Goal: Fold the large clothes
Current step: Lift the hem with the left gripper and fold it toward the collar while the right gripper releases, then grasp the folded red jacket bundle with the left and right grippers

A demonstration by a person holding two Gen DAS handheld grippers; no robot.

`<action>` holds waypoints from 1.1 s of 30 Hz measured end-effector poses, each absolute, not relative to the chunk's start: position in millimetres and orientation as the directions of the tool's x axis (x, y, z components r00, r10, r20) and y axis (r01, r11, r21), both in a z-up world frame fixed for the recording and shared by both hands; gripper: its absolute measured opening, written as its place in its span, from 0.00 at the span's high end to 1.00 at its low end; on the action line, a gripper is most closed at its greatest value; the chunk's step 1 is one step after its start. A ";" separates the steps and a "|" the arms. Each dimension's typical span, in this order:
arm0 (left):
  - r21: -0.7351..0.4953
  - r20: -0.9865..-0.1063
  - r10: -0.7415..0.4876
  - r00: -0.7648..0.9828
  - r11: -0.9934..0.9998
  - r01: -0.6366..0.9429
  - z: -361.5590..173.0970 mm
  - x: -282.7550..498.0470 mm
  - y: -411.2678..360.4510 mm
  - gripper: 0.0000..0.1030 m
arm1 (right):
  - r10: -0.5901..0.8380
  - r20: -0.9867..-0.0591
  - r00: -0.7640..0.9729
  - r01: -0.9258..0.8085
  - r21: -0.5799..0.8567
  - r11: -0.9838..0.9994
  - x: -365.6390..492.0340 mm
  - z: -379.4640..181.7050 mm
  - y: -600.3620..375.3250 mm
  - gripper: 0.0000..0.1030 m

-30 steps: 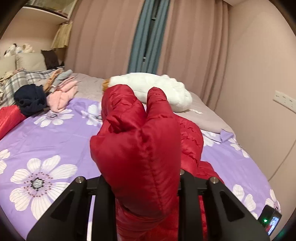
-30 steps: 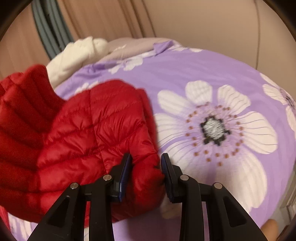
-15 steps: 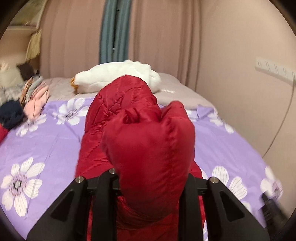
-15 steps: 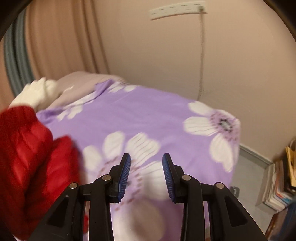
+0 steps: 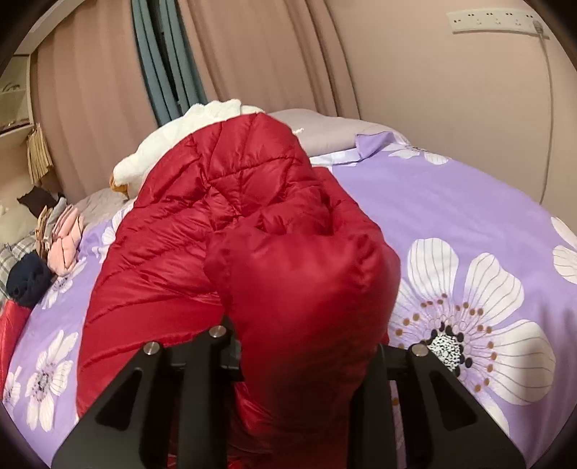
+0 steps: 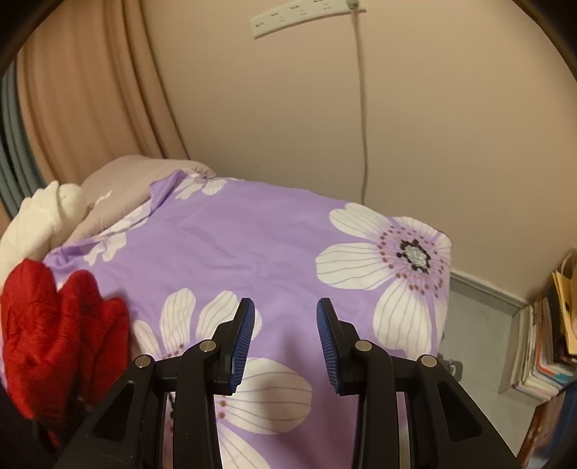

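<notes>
Room: a bedroom with a plain beige wall (image 6: 432, 126), pinkish-brown curtains (image 5: 252, 54) and a bed under a lilac bedspread printed with large white flowers (image 6: 252, 234).
Task's thing: a red quilted puffer jacket (image 5: 223, 216) lay bunched on the bedspread, filling the middle of the left wrist view; in the right wrist view only a red fold showed at 9 o'clock.
Left gripper (image 5: 303, 364): its black fingers were clamped on a thick bundle of the red jacket, which bulged up over them and hid the pads.
Right gripper (image 6: 285, 339): its blue ribbed pads (image 6: 243, 335) stood apart with nothing between them, only bedspread behind; the jacket lay clear of it at 9 o'clock.
Behind the jacket: a white fluffy plush toy (image 5: 162, 144) at 11 o'clock, beside a grey pillow (image 5: 324, 133) at 12 o'clock.
Left edge: a pile of pink and dark navy clothes (image 5: 54, 245) at 9 o'clock.
Wall: a white power strip (image 6: 299, 16) with a cord running down, at 12 o'clock in the right wrist view.
Floor: stacked books (image 6: 541, 353) at 3 o'clock.
</notes>
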State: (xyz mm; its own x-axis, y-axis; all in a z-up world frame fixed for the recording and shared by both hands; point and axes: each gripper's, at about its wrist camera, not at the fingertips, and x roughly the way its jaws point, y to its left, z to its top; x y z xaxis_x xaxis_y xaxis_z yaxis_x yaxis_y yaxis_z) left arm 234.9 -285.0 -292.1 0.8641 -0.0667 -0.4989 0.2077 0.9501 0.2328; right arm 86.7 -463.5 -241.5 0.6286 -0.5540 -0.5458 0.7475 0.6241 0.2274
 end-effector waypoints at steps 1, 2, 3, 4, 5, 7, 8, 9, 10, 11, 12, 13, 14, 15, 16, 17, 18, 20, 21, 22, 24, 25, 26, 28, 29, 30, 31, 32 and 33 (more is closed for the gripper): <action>0.221 -0.500 -0.069 0.863 0.953 0.205 -292.4 236.5 -283.1 0.74 | -0.554 -0.542 0.632 0.744 0.225 0.629 87.6 -241.3 -462.1 0.66; 0.213 -0.505 -0.075 0.860 0.955 0.208 -292.3 238.1 -282.3 0.74 | -0.555 -0.537 0.635 0.742 0.223 0.633 88.3 -240.5 -460.9 0.66; 0.205 -0.509 -0.082 0.857 0.955 0.213 -292.3 239.2 -283.6 0.74 | -0.553 -0.535 0.639 0.739 0.224 0.636 89.0 -239.6 -460.1 0.66; 0.199 -0.513 -0.089 0.854 0.955 0.218 -291.6 239.6 -282.4 0.73 | -0.546 -0.534 0.646 0.731 0.229 0.643 89.8 -238.4 -459.2 0.66; 0.187 -0.515 -0.101 0.851 0.956 0.226 -290.0 240.0 -279.7 0.73 | -0.538 -0.532 0.653 0.725 0.234 0.648 90.4 -237.7 -458.9 0.66; 0.118 -0.522 -0.158 0.838 0.960 0.255 -281.8 239.9 -267.7 0.73 | -0.534 -0.530 0.659 0.719 0.236 0.654 91.0 -235.4 -457.4 0.66; 0.087 -0.524 -0.181 0.832 0.961 0.263 -278.2 238.1 -263.8 0.69 | -0.533 -0.525 0.664 0.715 0.236 0.658 90.5 -233.5 -456.0 0.66; 0.045 -0.531 -0.214 0.820 0.959 0.279 -272.4 237.2 -257.9 0.58 | -0.531 -0.519 0.670 0.710 0.240 0.662 89.8 -231.4 -455.0 0.66; 0.000 -0.541 -0.260 0.800 0.951 0.309 -266.6 236.5 -253.6 0.50 | -0.527 -0.514 0.677 0.704 0.244 0.666 89.3 -229.2 -454.5 0.66; -0.036 -0.546 -0.301 0.782 0.941 0.337 -261.9 235.3 -250.6 0.37 | -0.524 -0.513 0.680 0.702 0.247 0.668 89.6 -227.9 -453.8 0.66; -0.070 -0.542 -0.338 0.769 0.931 0.359 -255.0 233.0 -246.2 0.33 | -0.521 -0.512 0.683 0.698 0.249 0.671 89.9 -225.6 -453.0 0.66; -0.088 -0.535 -0.358 0.765 0.925 0.371 -249.1 230.5 -242.0 0.34 | -0.519 -0.510 0.686 0.696 0.251 0.673 90.1 -223.8 -452.0 0.65; -0.094 -0.532 -0.360 0.766 0.925 0.369 -242.1 228.1 -237.2 0.34 | -0.516 -0.507 0.690 0.692 0.254 0.675 89.9 -221.4 -450.2 0.65; -0.103 -0.526 -0.360 0.770 0.926 0.363 -236.3 226.1 -232.5 0.36 | -0.515 -0.504 0.693 0.689 0.255 0.678 90.1 -219.8 -448.7 0.65; -0.127 -0.522 -0.373 0.767 0.923 0.362 -227.9 223.1 -224.3 0.37 | -0.513 -0.503 0.695 0.686 0.254 0.681 90.5 -218.6 -447.1 0.63; -0.150 -0.518 -0.391 0.761 0.917 0.369 -221.9 221.1 -218.1 0.37 | -0.510 -0.501 0.699 0.682 0.255 0.685 91.2 -217.0 -444.4 0.61; -0.185 -0.513 -0.421 0.748 0.905 0.383 -215.2 218.1 -211.1 0.37 | -0.507 -0.499 0.703 0.679 0.257 0.688 91.6 -215.9 -442.2 0.58; -0.264 -0.488 -0.497 0.718 0.868 0.421 -196.1 211.1 -197.2 0.37 | -0.502 -0.490 0.713 0.671 0.266 0.693 92.4 -213.3 -436.1 0.57; -0.289 -0.468 -0.529 0.708 0.848 0.444 -187.0 206.0 -193.4 0.37 | -0.501 -0.487 0.716 0.668 0.268 0.694 93.0 -212.2 -433.4 0.57; -0.300 -0.446 -0.549 0.707 0.836 0.460 -178.3 200.3 -188.9 0.37 | -0.499 -0.486 0.718 0.665 0.267 0.697 94.3 -210.9 -430.4 0.57; -0.290 -0.405 -0.544 0.735 0.839 0.461 -158.0 191.1 -176.3 0.36 | -0.495 -0.495 0.714 0.665 0.256 0.702 98.0 -206.6 -423.0 0.57; -0.281 -0.393 -0.526 0.754 0.849 0.447 -151.3 187.9 -168.6 0.36 | -0.491 -0.497 0.715 0.662 0.256 0.705 98.2 -203.9 -419.8 0.57; -0.274 -0.387 -0.497 0.777 0.867 0.417 -144.4 188.4 -159.1 0.37 | -0.481 -0.491 0.726 0.651 0.265 0.712 95.8 -198.8 -415.5 0.57; -0.273 -0.384 -0.429 0.818 0.899 0.344 -136.7 195.4 -139.8 0.37 | -0.475 -0.474 0.742 0.636 0.273 0.722 89.5 -189.6 -408.1 0.57; -0.271 -0.377 -0.376 0.846 0.919 0.287 -135.4 201.2 -125.8 0.37 | -0.483 -0.466 0.741 0.638 0.267 0.722 83.8 -181.2 -401.4 0.57; -0.268 -0.376 -0.326 0.867 0.934 0.235 -135.5 207.6 -115.4 0.37 | -0.491 -0.453 0.744 0.638 0.263 0.724 78.8 -174.5 -395.6 0.57; -0.263 -0.383 -0.273 0.883 0.948 0.179 -136.6 216.2 -105.9 0.37 | -0.496 -0.437 0.751 0.634 0.262 0.728 73.0 -167.7 -389.7 0.57; -0.250 -0.398 -0.205 0.894 0.962 0.110 -140.1 227.3 -94.4 0.37 | -0.500 -0.418 0.759 0.627 0.261 0.734 64.7 -157.4 -379.7 0.57; -0.244 -0.405 -0.171 0.898 0.967 0.074 -145.2 231.2 -85.8 0.37 | -0.507 -0.408 0.760 0.628 0.256 0.735 59.2 -149.8 -372.1 0.57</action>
State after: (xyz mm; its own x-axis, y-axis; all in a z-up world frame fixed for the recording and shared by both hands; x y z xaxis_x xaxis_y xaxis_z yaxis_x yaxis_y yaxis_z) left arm 231.2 -85.8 -145.2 0.8984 -0.1705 -0.4048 0.0738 0.9671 -0.2436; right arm 59.2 -372.1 -149.8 0.7597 -0.5068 -0.4075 0.6278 0.7349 0.2565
